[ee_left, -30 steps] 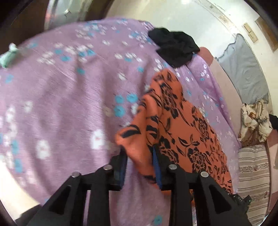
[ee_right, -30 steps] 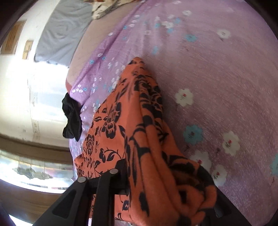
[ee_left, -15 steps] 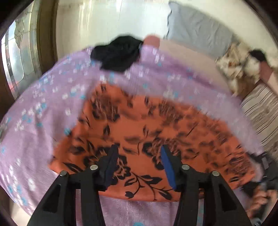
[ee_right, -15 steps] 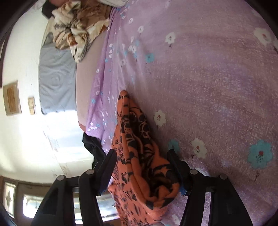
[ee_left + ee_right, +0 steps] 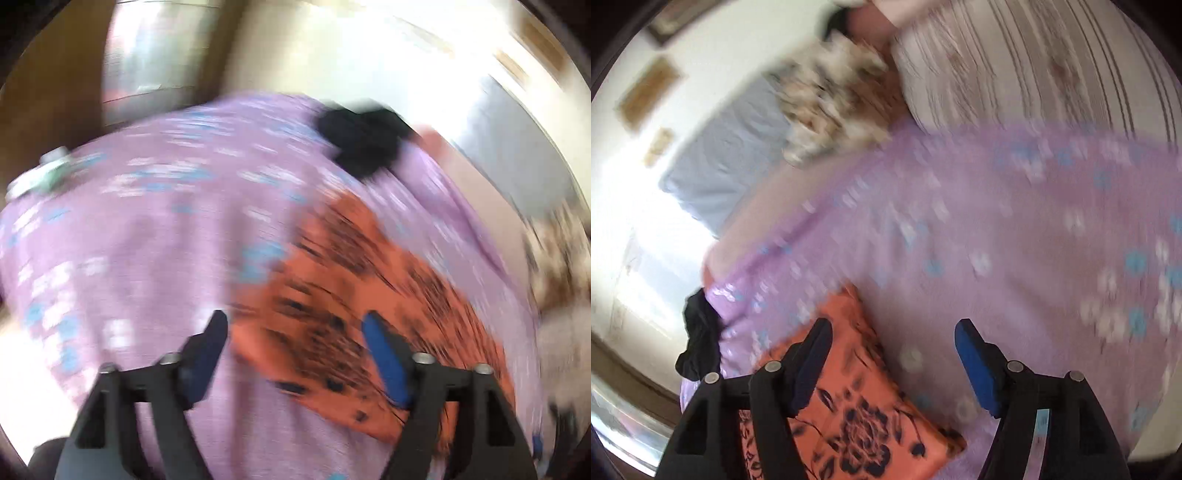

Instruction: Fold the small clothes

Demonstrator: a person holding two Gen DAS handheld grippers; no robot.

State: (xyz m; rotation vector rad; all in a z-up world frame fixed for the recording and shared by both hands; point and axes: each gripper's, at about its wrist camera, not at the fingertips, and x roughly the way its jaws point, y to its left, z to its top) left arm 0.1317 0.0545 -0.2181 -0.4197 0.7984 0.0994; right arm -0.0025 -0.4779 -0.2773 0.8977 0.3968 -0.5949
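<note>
I hold both jaws wide, left gripper (image 5: 295,332) and right gripper (image 5: 892,338) empty, so the orange cloth (image 5: 369,295) rests flat on the bedsheet (image 5: 147,240).

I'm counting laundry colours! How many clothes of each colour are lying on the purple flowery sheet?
Orange with black flowers: 1, the orange cloth
Black: 1, the black cloth
Total: 2 on the sheet
Both grippers, left and right, are open and hold nothing.
</note>
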